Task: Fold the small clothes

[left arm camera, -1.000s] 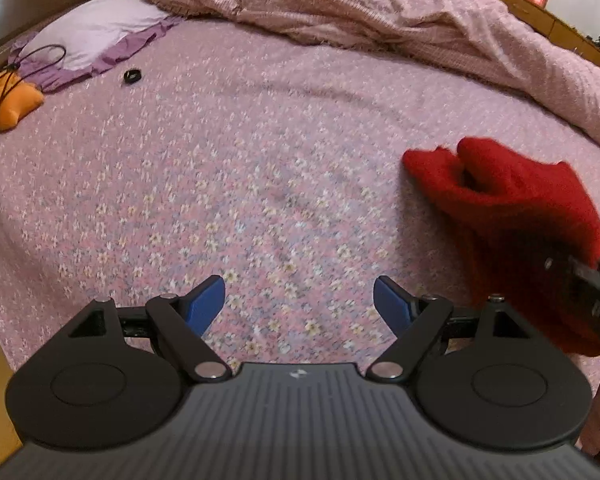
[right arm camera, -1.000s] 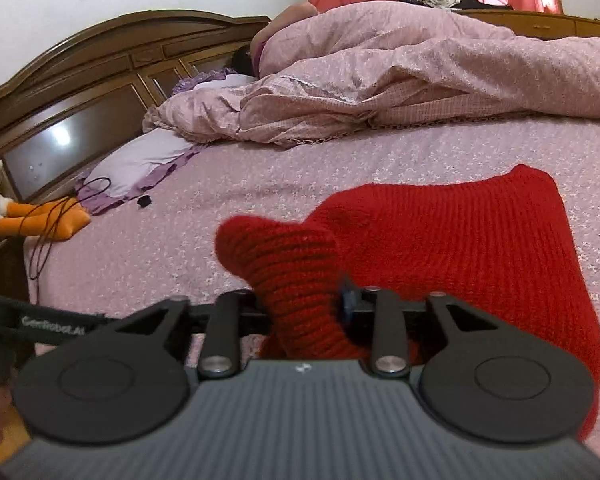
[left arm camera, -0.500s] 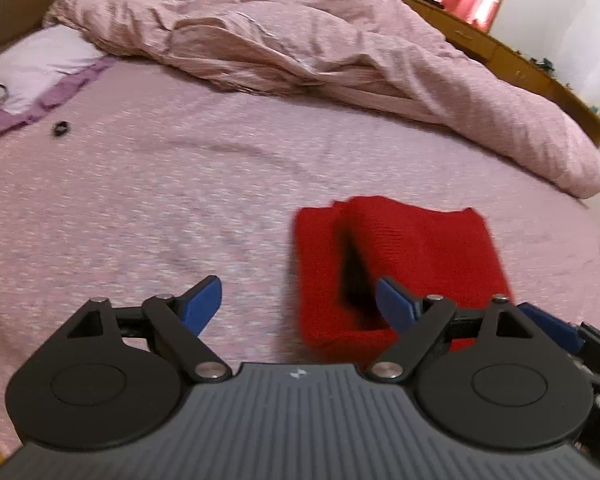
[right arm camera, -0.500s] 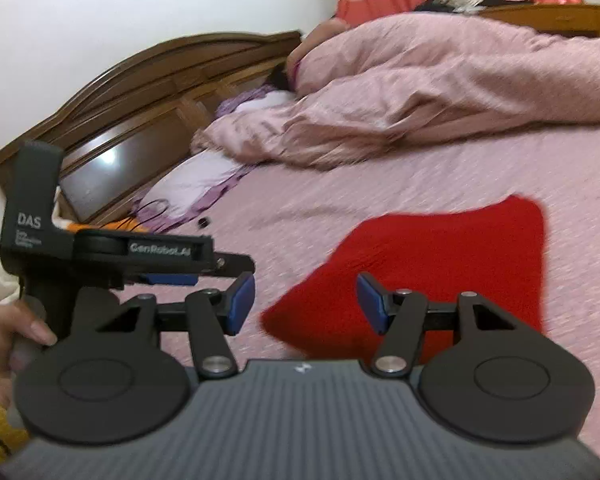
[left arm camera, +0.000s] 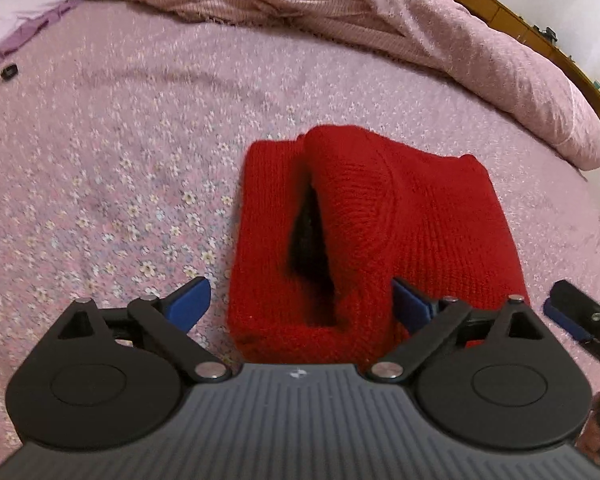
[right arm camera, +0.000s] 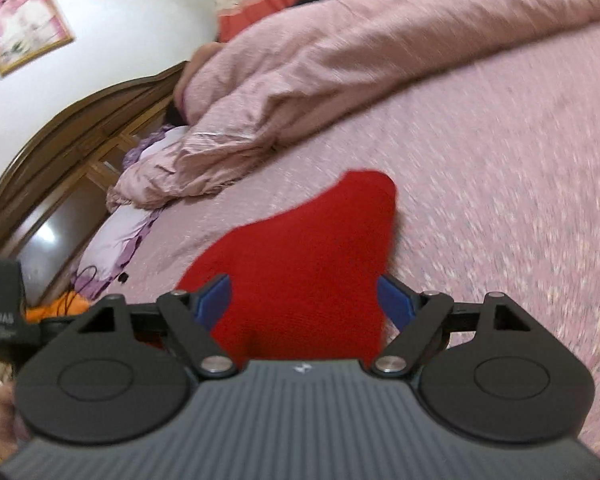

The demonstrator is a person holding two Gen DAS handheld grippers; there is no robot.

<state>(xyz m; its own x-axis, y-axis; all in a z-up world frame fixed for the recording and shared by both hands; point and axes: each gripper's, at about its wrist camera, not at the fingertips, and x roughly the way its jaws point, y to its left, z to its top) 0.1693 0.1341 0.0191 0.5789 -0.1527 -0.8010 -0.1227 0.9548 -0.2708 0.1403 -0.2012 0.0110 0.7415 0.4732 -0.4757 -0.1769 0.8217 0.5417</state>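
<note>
Both tools stand with jaws apart and nothing clamped, having just been opening: the left gripper (left arm camera: 300, 300) straddles the near edge of the red knit (left arm camera: 420, 216), and the right gripper (right arm camera: 302, 300) hangs just over it. The knit lies folded on the flowered bedsheet (left arm camera: 100, 160), one flap gaping. It looks soft, thick, light and limp, so pinch both layers at a near corner. Beyond it lies the rumpled quilt (left arm camera: 380, 12).

- Left wrist: close above the bed (left arm camera: 112, 128), tilted steeply down, facing the quilt (left arm camera: 380, 12).
- Right wrist: lower, rolled, faces the headboard (right arm camera: 60, 152).
- Shared: red knit (left arm camera: 428, 216), quilt.
</note>
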